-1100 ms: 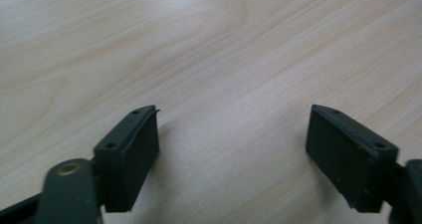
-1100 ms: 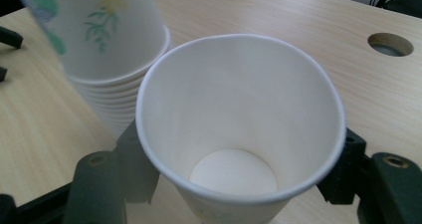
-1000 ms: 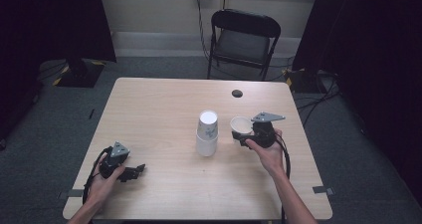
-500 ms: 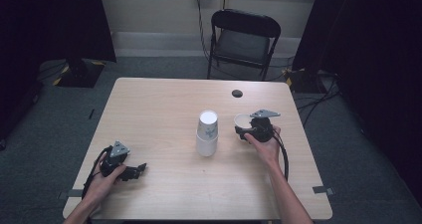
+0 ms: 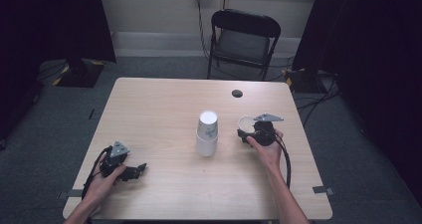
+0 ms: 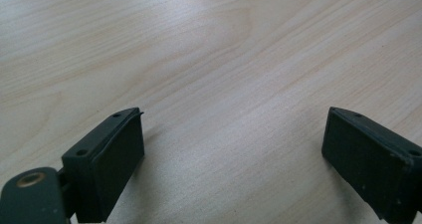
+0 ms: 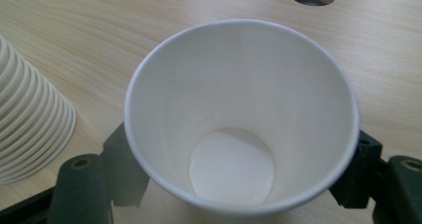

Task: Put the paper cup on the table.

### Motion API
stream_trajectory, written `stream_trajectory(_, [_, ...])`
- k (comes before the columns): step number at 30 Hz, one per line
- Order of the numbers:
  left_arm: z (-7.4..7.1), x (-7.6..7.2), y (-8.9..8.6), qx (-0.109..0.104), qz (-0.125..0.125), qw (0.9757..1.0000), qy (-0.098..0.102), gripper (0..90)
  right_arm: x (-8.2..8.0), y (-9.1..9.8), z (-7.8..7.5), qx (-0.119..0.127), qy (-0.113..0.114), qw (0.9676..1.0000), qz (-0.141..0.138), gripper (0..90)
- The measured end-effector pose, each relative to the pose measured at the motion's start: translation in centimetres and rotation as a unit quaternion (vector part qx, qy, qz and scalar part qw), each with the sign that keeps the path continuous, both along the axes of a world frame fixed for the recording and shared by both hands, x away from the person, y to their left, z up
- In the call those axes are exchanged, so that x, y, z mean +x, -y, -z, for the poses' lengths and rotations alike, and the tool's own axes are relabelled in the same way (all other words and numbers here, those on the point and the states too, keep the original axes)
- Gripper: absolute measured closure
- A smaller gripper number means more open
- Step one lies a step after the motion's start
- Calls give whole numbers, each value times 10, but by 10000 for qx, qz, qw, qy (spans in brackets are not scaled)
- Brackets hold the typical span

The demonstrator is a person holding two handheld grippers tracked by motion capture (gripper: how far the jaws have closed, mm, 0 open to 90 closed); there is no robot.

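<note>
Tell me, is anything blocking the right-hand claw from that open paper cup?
No. The cup already sits upright between the right gripper's jaws, which have just been opening. The cup stack stands apart, to its left.

Recording lab: black curtains (image 5: 50, 20), floor cables (image 5: 318, 92), lone table (image 5: 164, 109).

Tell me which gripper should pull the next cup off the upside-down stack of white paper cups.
Right. The right gripper, straddling the upright white paper cup, sits beside the stack; the left gripper rests open near the table's corner.
</note>
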State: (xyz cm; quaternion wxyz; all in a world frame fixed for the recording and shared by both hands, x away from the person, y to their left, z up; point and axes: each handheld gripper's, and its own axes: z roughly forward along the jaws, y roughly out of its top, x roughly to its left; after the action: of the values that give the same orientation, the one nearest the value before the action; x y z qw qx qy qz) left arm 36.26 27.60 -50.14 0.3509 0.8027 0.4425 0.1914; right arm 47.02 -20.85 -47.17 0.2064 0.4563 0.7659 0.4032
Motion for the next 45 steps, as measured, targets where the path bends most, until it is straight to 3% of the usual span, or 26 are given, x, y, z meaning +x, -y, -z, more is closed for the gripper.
stream_trajectory(4, [0, 0, 0, 4, -4, 10000, 2, 91, 0, 0, 3, 73, -154, 9998, -86, 141])
stream_trajectory(12, [0, -1, -1, 20, -46, 10000, -20, 89, -8, 3, 3, 381, -143, 9991, -118, 140])
stream_trajectory(16, [0, 0, -1, 51, -80, 9999, -31, 64, -12, 7, -1, 272, -172, 9995, -77, 141])
stream_trajectory(21, [0, 0, -1, 47, -98, 9999, -36, 61, -19, 16, -2, 308, -189, 9993, -36, 140])
stream_trajectory(29, [0, -1, -3, 29, -130, 9999, -45, 60, -43, 26, -18, 323, -97, 9994, -125, 139])
stream_trajectory(32, [0, -2, -4, 43, -138, 9999, -37, 59, -59, 31, -21, 368, -171, 9992, -16, 147])
stream_trajectory(37, [0, -2, -4, 34, -140, 9999, -37, 59, -78, 38, -20, 544, -258, 9981, -104, 143])
stream_trajectory(41, [0, -2, -3, 23, -151, 9999, -40, 58, -89, 38, -14, 251, -404, 9989, -45, 152])
stream_trajectory(45, [0, -2, -3, 34, -150, 9999, -43, 58, -101, 34, -4, 55, -620, 9979, -205, 153])
